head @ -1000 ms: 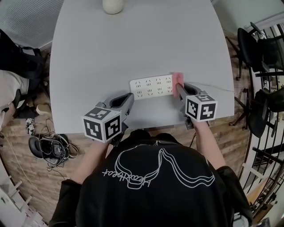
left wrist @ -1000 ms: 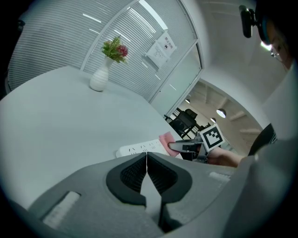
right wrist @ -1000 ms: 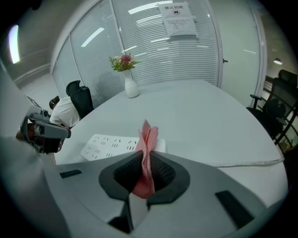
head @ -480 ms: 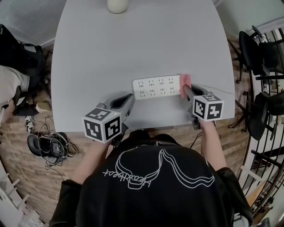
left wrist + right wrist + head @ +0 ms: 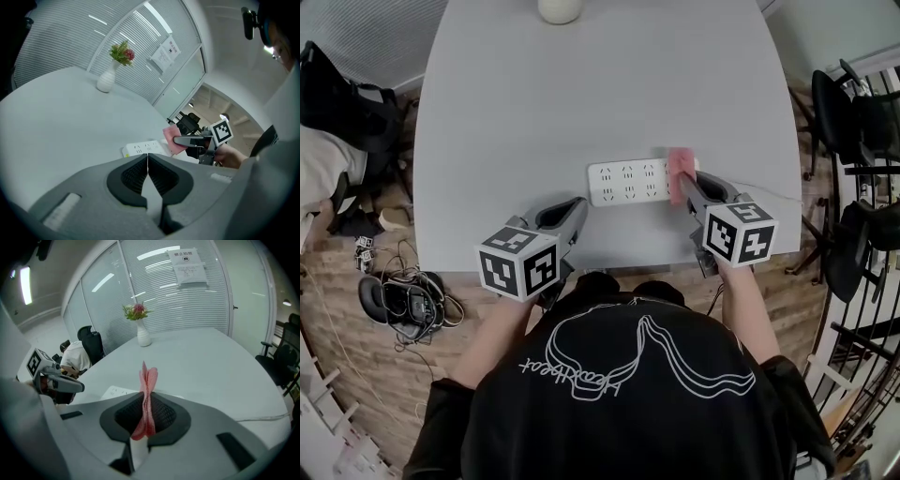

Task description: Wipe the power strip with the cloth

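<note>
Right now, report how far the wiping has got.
Done: the cloth is clamped in the right gripper. In hand: it is at the right end of the strip. Remaining: the rest of the strip toward its left end; no visible mark shows what has been wiped. The left gripper is shut, empty, off the strip.

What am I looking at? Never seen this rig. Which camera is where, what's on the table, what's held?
There is no robot: a person holds a two-jaw gripper in each hand, and the marker cubes are part of the grippers. The top-down picture comes from a camera on the person's head. The other two come from cameras riding on each gripper, looking along its jaws. On the grey table lie a white power strip and, at the far edge, a white vase with flowers. The right gripper is shut on a pink cloth, at the power strip's right end. The left gripper is shut and empty, near the table's front edge.
</note>
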`<state>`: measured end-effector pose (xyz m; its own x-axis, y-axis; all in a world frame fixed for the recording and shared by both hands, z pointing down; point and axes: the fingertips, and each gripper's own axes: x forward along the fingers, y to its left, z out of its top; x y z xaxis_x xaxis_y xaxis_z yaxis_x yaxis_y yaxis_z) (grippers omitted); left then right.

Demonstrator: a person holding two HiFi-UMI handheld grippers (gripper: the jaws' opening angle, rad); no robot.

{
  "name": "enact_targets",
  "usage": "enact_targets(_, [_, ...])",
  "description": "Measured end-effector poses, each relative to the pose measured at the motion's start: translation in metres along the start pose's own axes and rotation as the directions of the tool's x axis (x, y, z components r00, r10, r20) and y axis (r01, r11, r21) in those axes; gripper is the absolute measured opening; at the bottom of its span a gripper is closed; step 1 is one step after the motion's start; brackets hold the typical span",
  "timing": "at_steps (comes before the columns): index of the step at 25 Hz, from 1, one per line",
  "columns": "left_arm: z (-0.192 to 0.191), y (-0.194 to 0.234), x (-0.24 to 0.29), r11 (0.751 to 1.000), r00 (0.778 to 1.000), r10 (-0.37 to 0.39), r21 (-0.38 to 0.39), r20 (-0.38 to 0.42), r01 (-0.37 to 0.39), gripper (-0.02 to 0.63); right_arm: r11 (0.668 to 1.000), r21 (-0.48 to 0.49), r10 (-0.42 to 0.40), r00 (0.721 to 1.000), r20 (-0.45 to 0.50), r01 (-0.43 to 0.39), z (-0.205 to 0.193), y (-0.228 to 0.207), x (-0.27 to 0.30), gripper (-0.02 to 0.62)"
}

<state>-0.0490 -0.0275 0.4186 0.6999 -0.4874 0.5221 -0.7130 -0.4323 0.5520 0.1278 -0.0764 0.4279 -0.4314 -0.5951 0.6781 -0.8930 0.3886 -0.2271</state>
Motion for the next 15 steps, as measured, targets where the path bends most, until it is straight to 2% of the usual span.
enact_targets(4, [0.000, 0.000, -0.002, 1.000, 1.000, 0.018, -0.008, 0.010, -0.018, 0.015, 0.995, 0.027, 0.097, 0.995, 0.022, -0.098, 0.008, 0.030, 0.008, 0.043])
enact_targets(9, [-0.003, 0.001, -0.007, 0.999, 0.999, 0.038, -0.018, 0.019, -0.038, 0.015, 0.986, -0.076, 0.152, 0.988, 0.006, -0.152, 0.012, 0.067, 0.022, 0.043])
enact_targets(15, [-0.007, 0.011, -0.017, 0.996, 0.997, 0.072, -0.046, 0.032, -0.071, 0.015, 0.968, -0.116, 0.219, 0.975, -0.025, -0.221, 0.009, 0.102, 0.040, 0.043])
